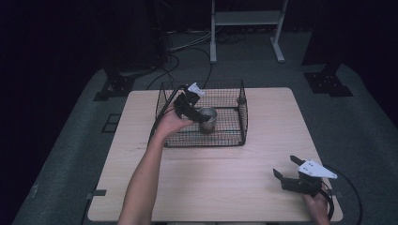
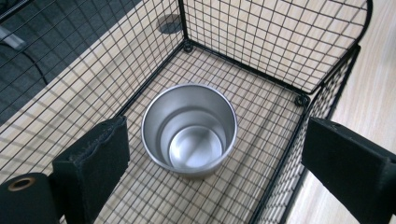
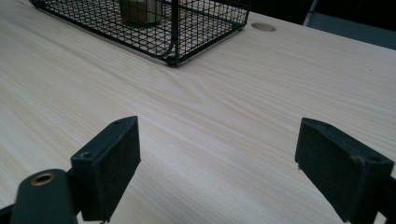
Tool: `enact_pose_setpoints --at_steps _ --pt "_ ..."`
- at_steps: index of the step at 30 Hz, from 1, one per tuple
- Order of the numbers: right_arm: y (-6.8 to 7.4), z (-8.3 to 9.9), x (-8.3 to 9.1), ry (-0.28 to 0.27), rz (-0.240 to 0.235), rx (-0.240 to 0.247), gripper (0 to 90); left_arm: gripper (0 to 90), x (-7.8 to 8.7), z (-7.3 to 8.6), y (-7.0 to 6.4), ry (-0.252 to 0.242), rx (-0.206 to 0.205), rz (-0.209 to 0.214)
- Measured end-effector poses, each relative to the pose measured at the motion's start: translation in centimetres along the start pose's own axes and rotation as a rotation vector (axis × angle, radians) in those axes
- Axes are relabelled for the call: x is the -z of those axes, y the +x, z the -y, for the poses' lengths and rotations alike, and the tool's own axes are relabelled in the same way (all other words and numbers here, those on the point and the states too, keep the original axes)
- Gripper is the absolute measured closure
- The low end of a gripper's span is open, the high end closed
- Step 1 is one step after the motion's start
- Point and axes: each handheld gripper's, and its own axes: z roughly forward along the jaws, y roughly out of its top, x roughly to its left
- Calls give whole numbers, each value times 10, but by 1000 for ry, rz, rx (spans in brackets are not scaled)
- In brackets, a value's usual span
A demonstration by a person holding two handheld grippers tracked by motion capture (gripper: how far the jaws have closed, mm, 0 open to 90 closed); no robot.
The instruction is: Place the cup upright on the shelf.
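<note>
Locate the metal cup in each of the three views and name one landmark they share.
High view: the metal cup stands inside the wire basket, centre, by the left gripper.
Left gripper view: centre, seen from above, on the basket floor.
Right gripper view: top edge, behind the mesh, cut off.
Shared landmark: the wire basket.

The left gripper [image 1: 199, 111] is held out at the end of a bare, outstretched forearm [image 1: 143, 176], tipped forward and down, its jaws spread wide with nothing between the pads [image 2: 100, 161]. The right gripper [image 1: 285, 168] sits low and close to the person, gripped from behind by the right hand [image 1: 317, 204]. Its jaws also stand wide apart, pointing forward and leftward, empty.
</note>
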Motion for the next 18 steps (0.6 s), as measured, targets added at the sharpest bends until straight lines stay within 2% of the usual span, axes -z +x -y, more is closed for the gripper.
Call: enact_pose_setpoints --at_steps 7,9,15,18 --pt "0 0 0 3 3 -1 134 69 16 10 -2 -21 9 -5" --pt "0 0 0 4 5 1 134 68 18 11 -4 -13 11 -4" --pt "1 0 -1 6 7 6 134 68 25 18 -14 -43 0 1" --pt "1 0 -1 10 9 12 134 68 29 21 -19 -42 -7 4"
